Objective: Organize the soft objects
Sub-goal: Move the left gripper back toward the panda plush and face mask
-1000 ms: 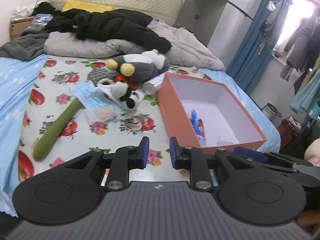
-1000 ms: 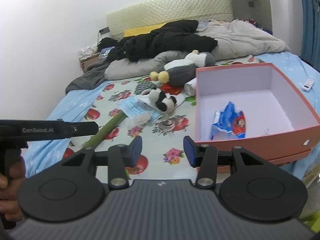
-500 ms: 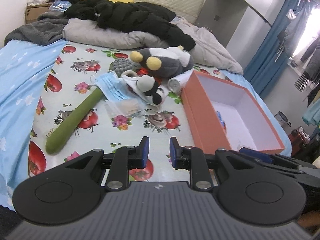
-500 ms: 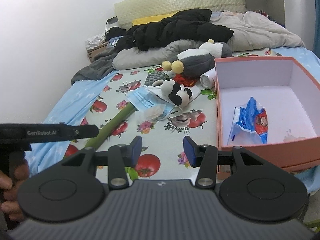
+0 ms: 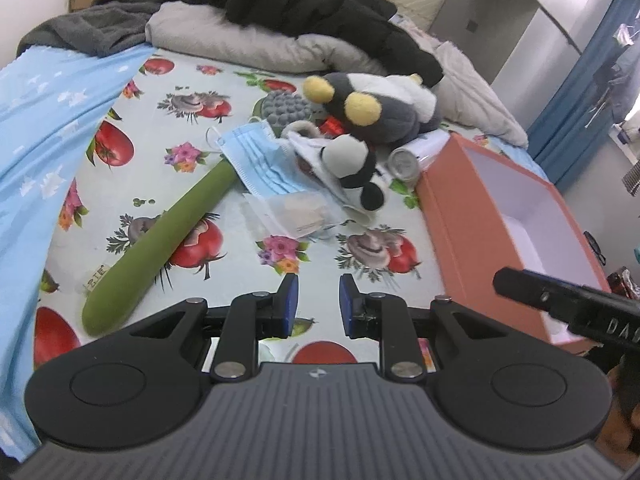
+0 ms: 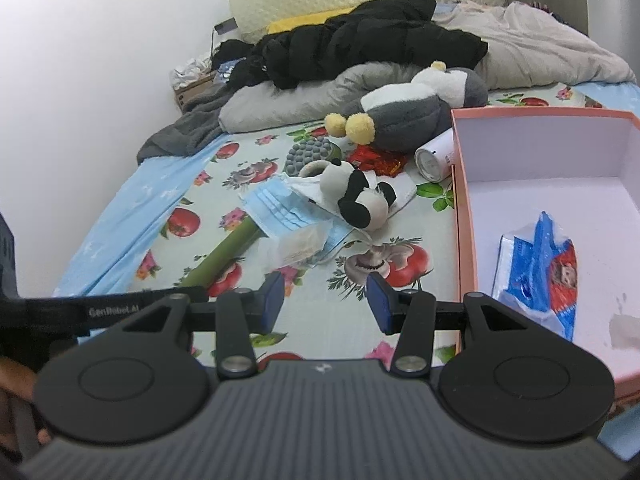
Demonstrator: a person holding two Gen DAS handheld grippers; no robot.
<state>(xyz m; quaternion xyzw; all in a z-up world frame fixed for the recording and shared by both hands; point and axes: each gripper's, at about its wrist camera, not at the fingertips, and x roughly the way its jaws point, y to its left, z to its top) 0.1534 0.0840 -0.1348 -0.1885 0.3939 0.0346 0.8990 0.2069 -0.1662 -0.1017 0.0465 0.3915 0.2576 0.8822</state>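
Observation:
Soft things lie on the fruit-print bed sheet: a small panda plush [image 5: 354,172] [image 6: 360,196], a grey penguin plush [image 5: 384,110] [image 6: 416,114], a blue face mask [image 5: 260,160] [image 6: 280,208] and a long green plush stick [image 5: 160,240] [image 6: 224,256]. An orange box [image 5: 464,216] [image 6: 466,216] on the right holds a blue tissue pack [image 6: 540,268]. My left gripper [image 5: 315,306] is open and empty above the sheet, short of the pile. My right gripper [image 6: 326,302] is open and empty beside the box.
A clear plastic packet [image 5: 296,212], a white can [image 5: 412,158], a grey bumpy ball [image 5: 286,110] and a red wrapper [image 6: 372,158] lie in the pile. Black jacket [image 5: 312,12], grey pillows and blankets fill the bed's head. Blue sheet [image 5: 44,120] at left.
Both grippers have moved forward and to the left toward the pile, which looks larger now. The box has slid to the right of both views. Both jaws stay open.

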